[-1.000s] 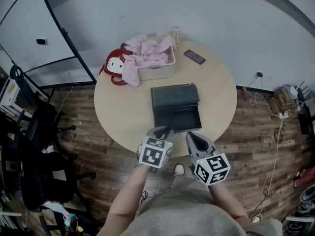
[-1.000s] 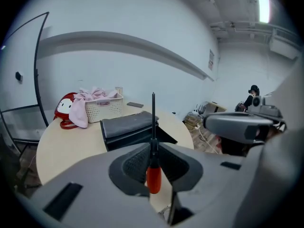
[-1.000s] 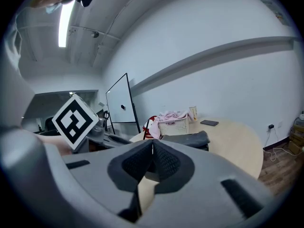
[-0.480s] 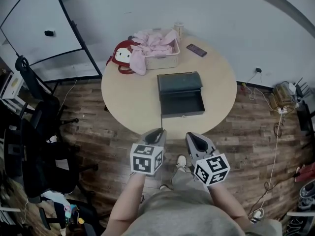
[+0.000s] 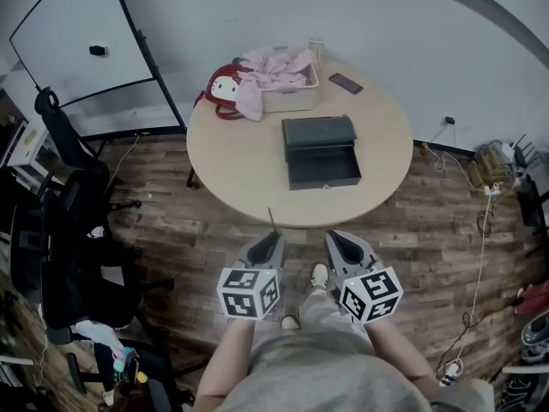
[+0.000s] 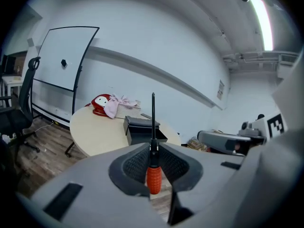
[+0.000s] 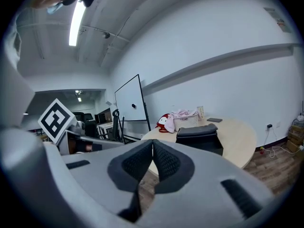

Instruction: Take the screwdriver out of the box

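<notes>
My left gripper is shut on a screwdriver with a red handle. Its thin dark shaft sticks out forward past the pads, toward the table's near edge. The dark metal box stands open on the round table, well ahead of both grippers, and its inside looks bare. The box also shows beyond the shaft in the left gripper view. My right gripper hangs beside the left one over the wooden floor. Its pads are pressed together with nothing between them.
At the table's far side are a white basket of pink cloth, a red cartoon bag, a phone and a cup. A whiteboard and office chairs stand to the left. Cables lie at the right.
Both grippers have drawn back from the box and past the table's edge, now over the floor. The left one kept the screwdriver and rolled somewhat. The table sits farther off.
</notes>
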Tool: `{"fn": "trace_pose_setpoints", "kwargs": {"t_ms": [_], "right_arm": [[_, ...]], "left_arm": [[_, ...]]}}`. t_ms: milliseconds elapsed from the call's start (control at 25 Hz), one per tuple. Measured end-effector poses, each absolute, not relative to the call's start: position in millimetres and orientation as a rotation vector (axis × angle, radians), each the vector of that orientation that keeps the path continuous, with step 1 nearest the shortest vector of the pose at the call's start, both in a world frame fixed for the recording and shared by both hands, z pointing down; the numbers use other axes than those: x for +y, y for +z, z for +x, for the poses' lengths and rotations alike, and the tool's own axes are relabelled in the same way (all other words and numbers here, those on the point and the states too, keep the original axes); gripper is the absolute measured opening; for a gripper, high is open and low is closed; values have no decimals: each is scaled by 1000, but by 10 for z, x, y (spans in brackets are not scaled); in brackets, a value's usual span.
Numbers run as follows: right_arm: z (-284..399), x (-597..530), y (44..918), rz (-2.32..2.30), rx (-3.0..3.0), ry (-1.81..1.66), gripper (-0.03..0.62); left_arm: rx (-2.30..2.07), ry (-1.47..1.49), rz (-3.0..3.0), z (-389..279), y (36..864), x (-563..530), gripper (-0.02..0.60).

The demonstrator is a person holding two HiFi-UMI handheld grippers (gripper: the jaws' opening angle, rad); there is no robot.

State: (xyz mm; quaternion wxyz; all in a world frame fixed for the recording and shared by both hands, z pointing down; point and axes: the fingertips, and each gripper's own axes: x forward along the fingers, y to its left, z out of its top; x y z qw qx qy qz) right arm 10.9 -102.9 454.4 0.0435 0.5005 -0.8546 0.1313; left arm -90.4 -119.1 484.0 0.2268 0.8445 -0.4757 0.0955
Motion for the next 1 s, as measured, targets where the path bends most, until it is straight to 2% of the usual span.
{"fn": "trace_pose_setpoints", "kwargs": {"t_ms": [440, 1000], "right_arm": [[-76, -742, 4579, 1509, -2626, 403, 0], [-137, -734, 4512, 1494, -2605, 304, 0]], "left_arm": [[-1390, 160, 2300, -1265, 4808, -837, 49], [-1386, 147, 2311, -1283, 4764, -870, 49]]}}
